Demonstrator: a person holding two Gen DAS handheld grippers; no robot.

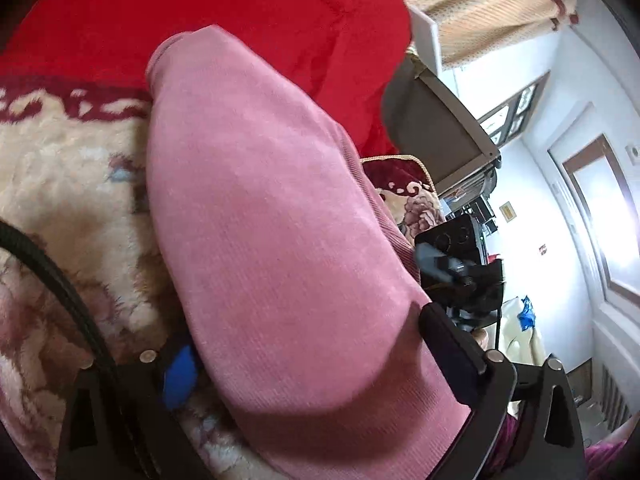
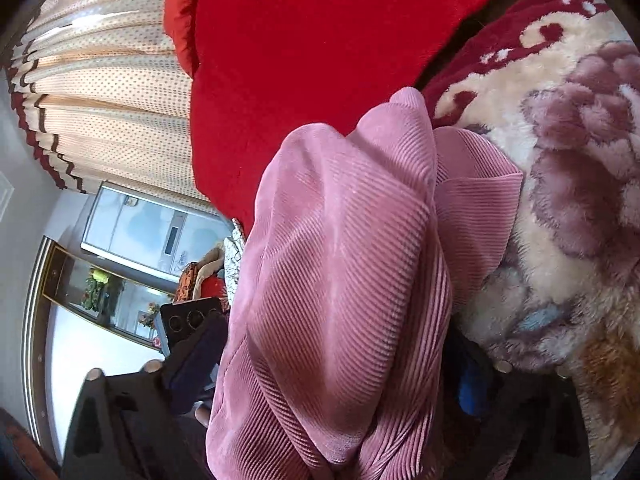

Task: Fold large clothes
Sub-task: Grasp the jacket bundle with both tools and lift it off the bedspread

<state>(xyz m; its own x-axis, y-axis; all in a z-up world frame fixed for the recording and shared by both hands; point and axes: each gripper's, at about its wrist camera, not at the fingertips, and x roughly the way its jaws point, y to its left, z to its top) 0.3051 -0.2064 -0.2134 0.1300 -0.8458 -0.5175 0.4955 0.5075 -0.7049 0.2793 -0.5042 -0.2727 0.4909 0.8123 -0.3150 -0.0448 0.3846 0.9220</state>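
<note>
Pink corduroy garment (image 1: pixel 256 208) bunched between fingers of both claws, over floral blanket (image 1: pixel 68 184); left claw (image 1: pixel 316 344) and right claw (image 2: pixel 332 376) each clamp its fabric, red quilt (image 2: pixel 320 40) behind.

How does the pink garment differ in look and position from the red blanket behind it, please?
The pink garment is dusty pink with fine ribbing; the red blanket is bright red and smooth. The garment bulges up between the fingers of the left gripper and the right gripper; the blanket lies spread out beyond it, touched by neither gripper. The garment shows a folded edge; the blanket shows only a shallow crease. Both are soft fabrics on the floral fleece.
</note>
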